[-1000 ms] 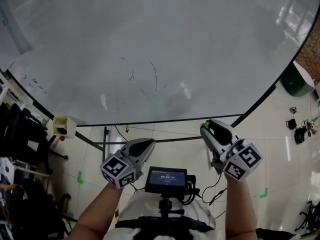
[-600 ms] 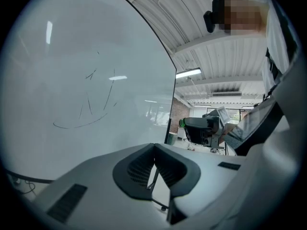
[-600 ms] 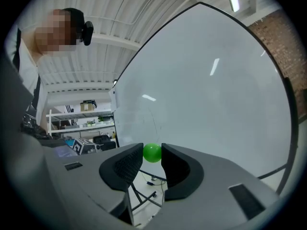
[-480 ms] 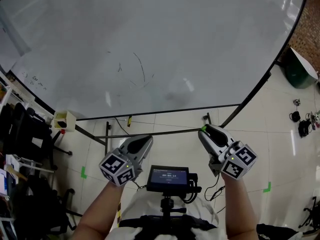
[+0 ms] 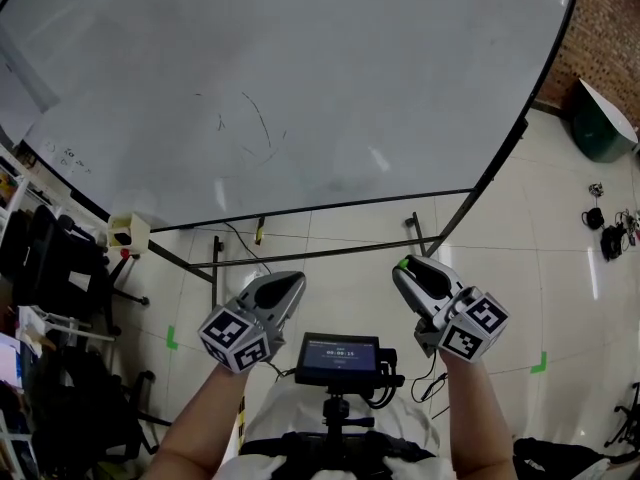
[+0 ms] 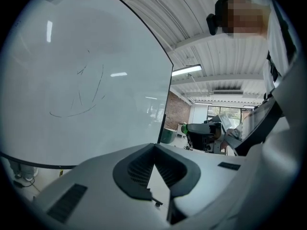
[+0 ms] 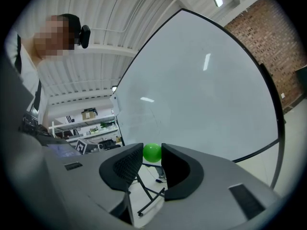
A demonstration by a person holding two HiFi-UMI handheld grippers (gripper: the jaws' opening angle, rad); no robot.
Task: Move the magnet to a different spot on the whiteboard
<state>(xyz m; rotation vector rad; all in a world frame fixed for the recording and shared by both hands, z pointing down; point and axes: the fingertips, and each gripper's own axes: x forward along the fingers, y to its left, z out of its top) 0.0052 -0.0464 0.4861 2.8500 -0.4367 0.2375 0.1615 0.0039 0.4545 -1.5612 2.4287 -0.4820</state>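
Right gripper view: a small green ball magnet (image 7: 152, 152), likely light, hard and slippery, sits pinched across its middle at the right claw (image 7: 151, 149) tips, short of the whiteboard (image 7: 201, 95); the left claw (image 6: 154, 146) is clenched, empty.

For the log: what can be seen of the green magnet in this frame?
The green magnet is a small, round, glossy knob that looks like plastic, bright green all over, with no markings legible. It sits pinched at the very tips of the right hand-held gripper, with a dark ribbed pad on either side of it. It is off the whiteboard, touching nothing but the gripper. In the head view it shows only as a green speck at the gripper's tip.
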